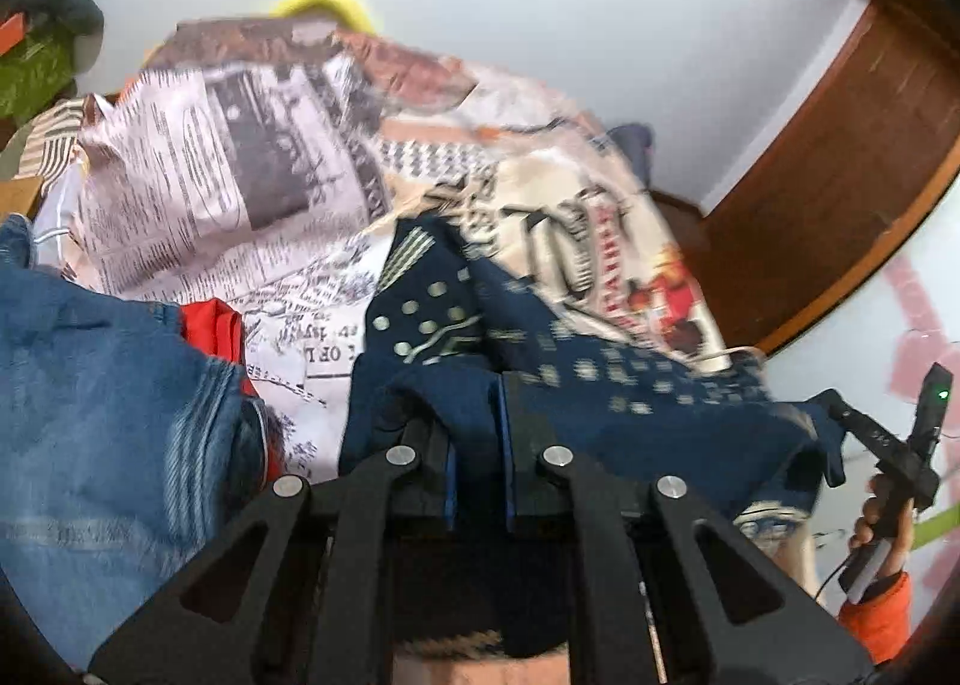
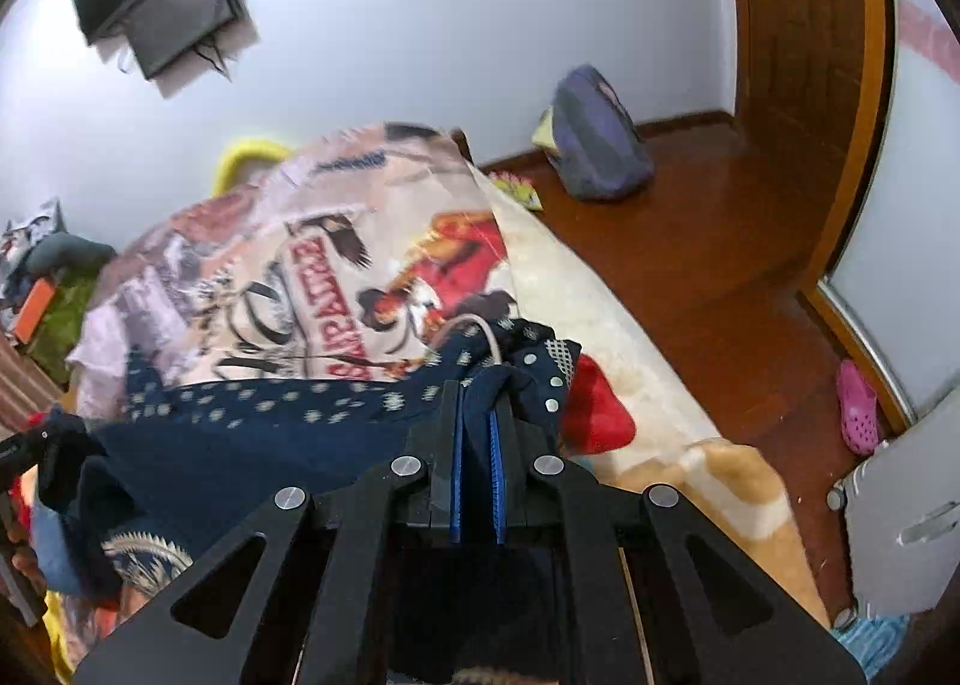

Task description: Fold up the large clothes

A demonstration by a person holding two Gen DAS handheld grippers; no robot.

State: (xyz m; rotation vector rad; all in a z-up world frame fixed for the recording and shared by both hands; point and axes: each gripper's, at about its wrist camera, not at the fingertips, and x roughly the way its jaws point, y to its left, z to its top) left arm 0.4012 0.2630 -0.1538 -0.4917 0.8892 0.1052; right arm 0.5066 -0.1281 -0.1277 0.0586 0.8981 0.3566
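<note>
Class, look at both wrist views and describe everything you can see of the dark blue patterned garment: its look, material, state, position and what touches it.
The dark blue garment is soft cloth printed with pale dots and small square motifs, with a striped patch near one corner and a pale cord at one end. It hangs crumpled and stretched between the two tongs: the left tongs are shut on one end, the right tongs on the other. It is held over the printed bedcover, beside blue jeans.

Bright, even indoor light; motion blur smears both views; heavy fisheye bending, dark corners; soft glare on glossy brown wooden floor (image 2: 708,241).
</note>
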